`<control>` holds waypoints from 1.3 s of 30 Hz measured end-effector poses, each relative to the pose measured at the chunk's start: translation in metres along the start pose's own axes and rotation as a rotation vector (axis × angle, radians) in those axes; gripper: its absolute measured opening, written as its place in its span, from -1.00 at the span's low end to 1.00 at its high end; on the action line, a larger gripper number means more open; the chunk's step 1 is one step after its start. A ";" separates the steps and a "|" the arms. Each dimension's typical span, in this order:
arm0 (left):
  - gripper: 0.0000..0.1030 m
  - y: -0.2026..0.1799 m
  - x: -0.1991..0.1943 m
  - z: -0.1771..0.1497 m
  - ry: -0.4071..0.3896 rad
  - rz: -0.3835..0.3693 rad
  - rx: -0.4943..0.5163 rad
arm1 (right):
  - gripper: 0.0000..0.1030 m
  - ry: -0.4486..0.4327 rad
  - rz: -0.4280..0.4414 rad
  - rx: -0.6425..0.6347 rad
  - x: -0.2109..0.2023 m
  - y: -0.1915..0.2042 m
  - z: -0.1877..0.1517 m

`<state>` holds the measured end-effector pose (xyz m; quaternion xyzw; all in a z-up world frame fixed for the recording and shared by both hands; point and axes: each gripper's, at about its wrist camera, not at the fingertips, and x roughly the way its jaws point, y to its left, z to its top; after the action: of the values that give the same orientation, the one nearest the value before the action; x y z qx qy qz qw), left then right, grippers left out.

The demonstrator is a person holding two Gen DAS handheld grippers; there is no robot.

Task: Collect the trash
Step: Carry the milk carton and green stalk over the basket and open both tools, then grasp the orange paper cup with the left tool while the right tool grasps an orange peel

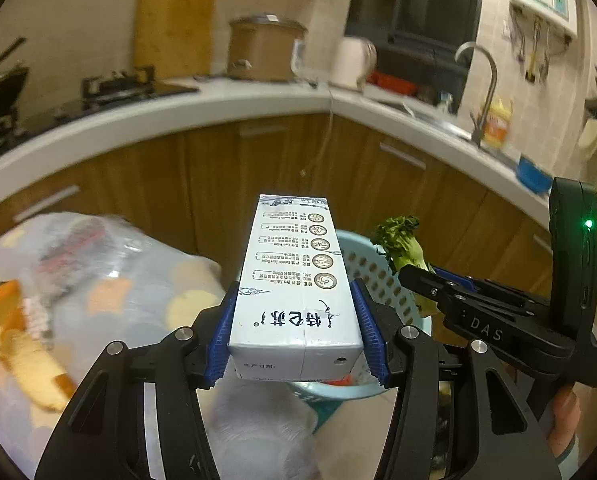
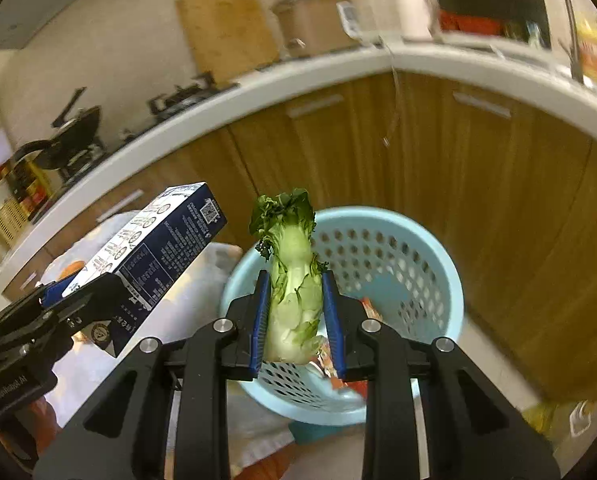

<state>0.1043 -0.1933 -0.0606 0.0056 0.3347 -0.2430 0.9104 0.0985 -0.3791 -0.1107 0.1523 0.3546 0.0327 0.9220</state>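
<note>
Only the left wrist view shows the clear bag (image 1: 78, 288) of peels at 9 o'clock. The left gripper (image 1: 296, 340) is half open, its blue pads squeezing a milk carton (image 1: 294, 280) (pale blue and white, with round badges). Only the right wrist view shows the whole light blue basket (image 2: 426, 256). The right gripper (image 2: 296, 316), nearly closed, pinches a leafy green vegetable (image 2: 294, 276) upright at 12 o'clock, in front of the basket.
</note>
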 end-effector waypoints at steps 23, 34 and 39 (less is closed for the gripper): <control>0.23 0.023 0.018 -0.003 0.081 -0.026 -0.107 | -0.36 0.116 -0.044 0.085 0.022 -0.010 0.001; 0.24 0.066 -0.072 -0.018 -0.055 0.055 -0.203 | -0.34 0.011 0.123 -0.138 -0.018 0.086 -0.001; 0.24 0.108 -0.131 -0.033 -0.123 0.156 -0.264 | -0.34 -0.003 0.187 -0.244 -0.026 0.137 -0.011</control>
<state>0.0462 -0.0350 -0.0221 -0.1031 0.3058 -0.1254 0.9382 0.0788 -0.2504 -0.0601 0.0715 0.3307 0.1611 0.9271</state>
